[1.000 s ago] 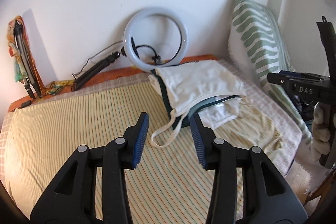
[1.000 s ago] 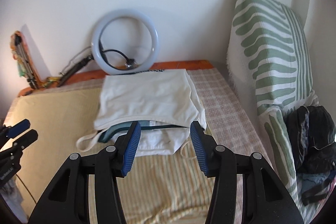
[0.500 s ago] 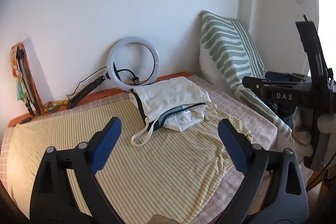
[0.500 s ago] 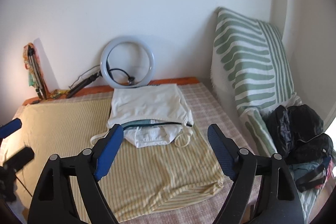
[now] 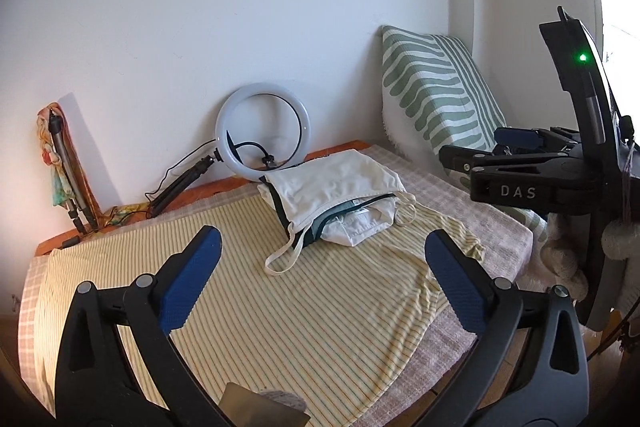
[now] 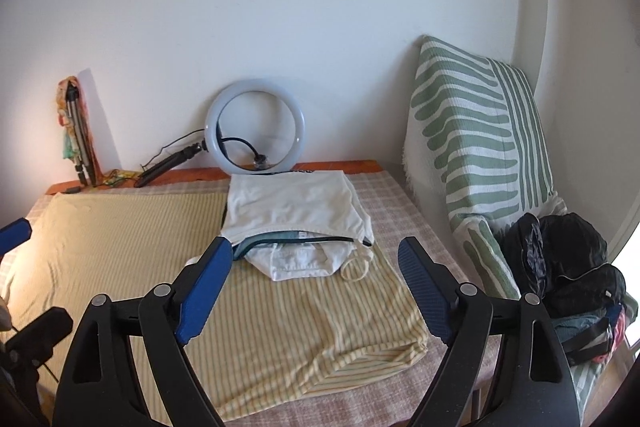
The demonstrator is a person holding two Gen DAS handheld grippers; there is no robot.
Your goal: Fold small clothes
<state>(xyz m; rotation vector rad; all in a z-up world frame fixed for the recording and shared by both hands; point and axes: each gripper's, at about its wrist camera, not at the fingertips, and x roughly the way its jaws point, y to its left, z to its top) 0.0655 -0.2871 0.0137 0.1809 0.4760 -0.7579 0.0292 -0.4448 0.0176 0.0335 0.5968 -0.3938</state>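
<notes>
While both grippers hang back over the near edge of the bed, the folded clothes (image 6: 294, 223) lie in a small stack at the far side of the striped yellow sheet (image 6: 280, 327), just in front of the ring light (image 6: 254, 131) that leans against the wall. The left gripper (image 5: 320, 279) has its fingers spread wide with nothing between them, and the right gripper (image 6: 314, 283) is spread just as wide and equally empty; neither touches any cloth. That stance reads as a release posture: jaws apart and held well back from the pile, so a strap or hem cannot be dragged along.

The stack itself is a white top laid flat over a smaller white piece, with a dark teal edge showing between the layers and a loose strap loop (image 5: 282, 255) trailing toward the near side of the ring light (the one untidy detail). Its place near the ring light, off the middle of the sheet, leaves the striped area free as a working surface, which suggests folded items are being parked there. To the right of the ring light a green-striped cushion (image 6: 476, 139) stands against the wall, with a dark bundle (image 6: 560, 267) at its foot, possibly more garments, though I cannot tell.
</notes>
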